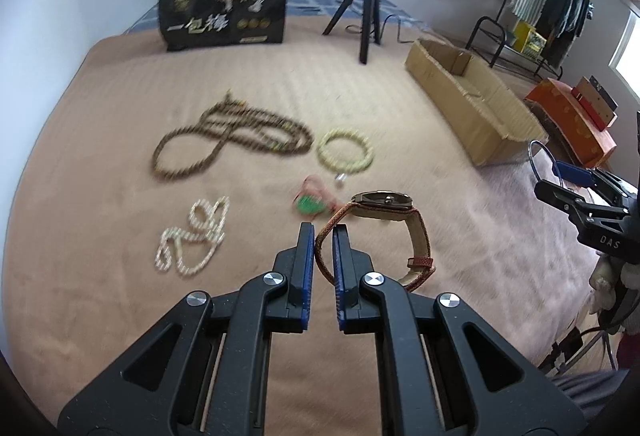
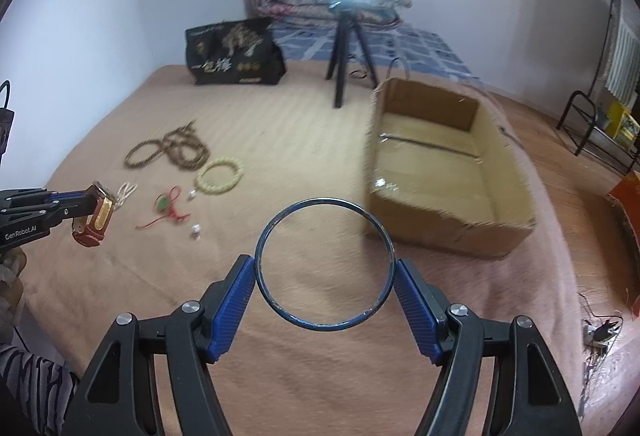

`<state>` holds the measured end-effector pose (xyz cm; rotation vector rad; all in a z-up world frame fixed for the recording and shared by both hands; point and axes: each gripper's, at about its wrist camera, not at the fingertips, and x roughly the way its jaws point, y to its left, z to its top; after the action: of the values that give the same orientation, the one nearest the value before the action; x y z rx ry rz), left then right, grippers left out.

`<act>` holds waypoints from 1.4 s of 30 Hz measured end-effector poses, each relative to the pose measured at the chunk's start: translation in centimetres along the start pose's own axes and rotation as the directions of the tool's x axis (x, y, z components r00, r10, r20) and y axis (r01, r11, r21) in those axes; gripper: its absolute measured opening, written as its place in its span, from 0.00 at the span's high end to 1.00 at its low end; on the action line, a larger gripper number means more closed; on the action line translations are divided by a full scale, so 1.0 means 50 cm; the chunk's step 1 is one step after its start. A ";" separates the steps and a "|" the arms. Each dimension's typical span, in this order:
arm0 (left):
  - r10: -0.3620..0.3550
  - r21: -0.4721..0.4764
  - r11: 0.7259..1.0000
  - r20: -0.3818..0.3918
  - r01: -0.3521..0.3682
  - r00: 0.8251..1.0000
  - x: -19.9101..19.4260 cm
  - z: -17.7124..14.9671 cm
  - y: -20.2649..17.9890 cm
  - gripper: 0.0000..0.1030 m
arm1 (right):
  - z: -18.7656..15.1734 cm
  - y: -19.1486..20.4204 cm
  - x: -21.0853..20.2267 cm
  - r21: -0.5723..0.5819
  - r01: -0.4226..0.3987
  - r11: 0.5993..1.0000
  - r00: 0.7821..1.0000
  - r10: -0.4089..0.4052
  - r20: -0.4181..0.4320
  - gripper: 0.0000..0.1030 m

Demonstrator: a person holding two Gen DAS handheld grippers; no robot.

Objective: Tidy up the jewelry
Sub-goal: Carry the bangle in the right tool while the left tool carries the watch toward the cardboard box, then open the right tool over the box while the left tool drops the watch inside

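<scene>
Brown leather is what the left claw [image 1: 322, 236] pinches: its two blue pads are closed on the strap of a wristwatch [image 1: 382, 201], which hangs clear of the bed [image 1: 120, 115] with its case turned sideways. The right claw [image 2: 325, 278] is spread wide, its pads pressing on opposite sides of a thin dark metal bangle [image 2: 324, 263] held flat and lifted above the bed.

The cardboard box [image 2: 448, 171] is the obvious landmark, open-topped, and apart from small glints near its near-left corner that cannot be made out, it looks empty. The bangle hovers just short of the box's near-left corner; the watch is well to the left of the box. Farther left of the box lie a pale beaded bracelet [image 2: 220, 175], a long brown bead necklace [image 2: 168, 151], a red-corded green pendant [image 2: 166, 204] and, seen from the left wrist, a white pearl strand [image 1: 192, 236].

Both pieces seem bound for the box. To do it well, I would carry the bangle level over the near wall, lower it close to the box floor, then ease the pads apart so it does not spring out. The watch grip is only on the strap edge, so move it slowly to avoid swinging, and follow once the right claw is clear.
</scene>
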<state>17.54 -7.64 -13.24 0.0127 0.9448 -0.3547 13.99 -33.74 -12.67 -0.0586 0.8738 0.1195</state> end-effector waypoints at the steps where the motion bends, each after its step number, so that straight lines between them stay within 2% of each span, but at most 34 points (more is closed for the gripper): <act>1: -0.007 0.007 1.000 0.005 0.007 1.000 0.003 0.011 -0.010 0.93 | 0.004 -0.009 -0.004 0.003 0.006 1.000 1.000 -0.006 0.007 0.29; 12: -0.067 0.071 0.995 0.043 0.064 0.997 0.047 0.113 -0.119 0.93 | 0.058 -0.115 -0.012 0.030 0.085 0.996 0.995 -0.086 0.047 0.29; 25: -0.132 0.134 0.983 0.047 0.124 0.990 0.131 0.212 -0.249 0.93 | 0.126 -0.242 0.057 0.078 0.127 0.989 0.991 -0.130 0.033 0.29; 33: -0.171 0.152 0.974 0.019 0.166 0.985 0.193 0.251 -0.318 0.93 | 0.162 -0.302 0.103 0.141 0.108 0.984 0.993 -0.113 0.027 0.29; 42: -0.187 0.173 0.968 0.001 0.184 0.982 0.228 0.264 -0.360 0.93 | 0.196 -0.324 0.147 0.160 0.097 0.982 0.994 -0.102 0.025 0.29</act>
<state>28.58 -30.11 -11.95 0.0797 0.8980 -0.6089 28.22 -48.23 -11.99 0.0480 0.8434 -0.0426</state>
